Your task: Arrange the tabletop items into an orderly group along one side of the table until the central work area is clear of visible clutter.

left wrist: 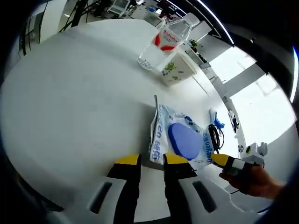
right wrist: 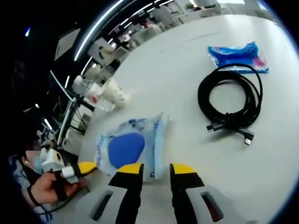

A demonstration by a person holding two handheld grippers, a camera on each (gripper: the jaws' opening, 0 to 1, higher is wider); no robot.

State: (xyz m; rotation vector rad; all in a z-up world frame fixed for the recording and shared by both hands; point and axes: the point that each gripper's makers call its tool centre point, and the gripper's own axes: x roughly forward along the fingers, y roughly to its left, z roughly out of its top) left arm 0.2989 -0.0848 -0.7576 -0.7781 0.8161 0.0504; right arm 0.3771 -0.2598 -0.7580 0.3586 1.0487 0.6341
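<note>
Left gripper [left wrist: 152, 161] jaws slightly apart, empty, at wipes pack [left wrist: 180, 140] edge; right gripper [right wrist: 156, 169] the same, empty, at the pack's [right wrist: 128, 147] other side. Pack sits mid-table; cable [right wrist: 229, 100] nearby. Probably pinch the edge low and slide it toward the bottle [left wrist: 163, 42]

Open-plan lab or office around a big white table [left wrist: 70, 93].
Table top is plain white, matte, evenly lit. In the left gripper view, bright windows [left wrist: 261, 88] with pale frames sit beyond the table's far right edge; desks with dark equipment [left wrist: 93, 7] crowd past its top edge. In the right gripper view, long ceiling light strips [right wrist: 100, 28] curve over a dark ceiling beyond the table, with more workstations [right wrist: 140, 28] and a seated person behind it, too blurred to detail.
</note>
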